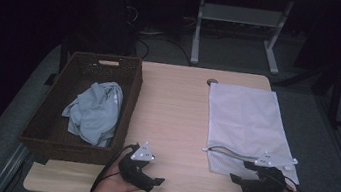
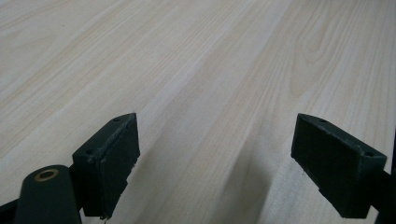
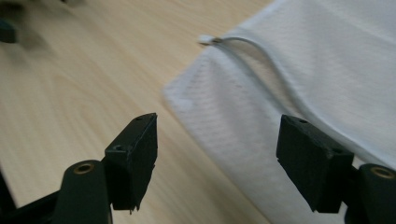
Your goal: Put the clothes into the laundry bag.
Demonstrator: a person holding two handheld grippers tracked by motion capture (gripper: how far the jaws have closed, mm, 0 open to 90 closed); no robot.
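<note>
A white mesh laundry bag [image 1: 245, 124] lies flat on the light wooden bench [image 1: 171, 111], at about three o'clock from the bench's middle, its zipped near edge curling up. The right gripper [image 1: 242, 179] sits at the bag's five o'clock corner, jaws wide with nothing pressed between them, the corner of the bag [image 3: 243, 121] lying below the gap. The left gripper [image 1: 154, 180], at six o'clock, hovers over bare wood with jaws wide. A dark woven basket [image 1: 119, 119] at nine o'clock holds a crumpled pale blue cloth [image 1: 95, 111].
</note>
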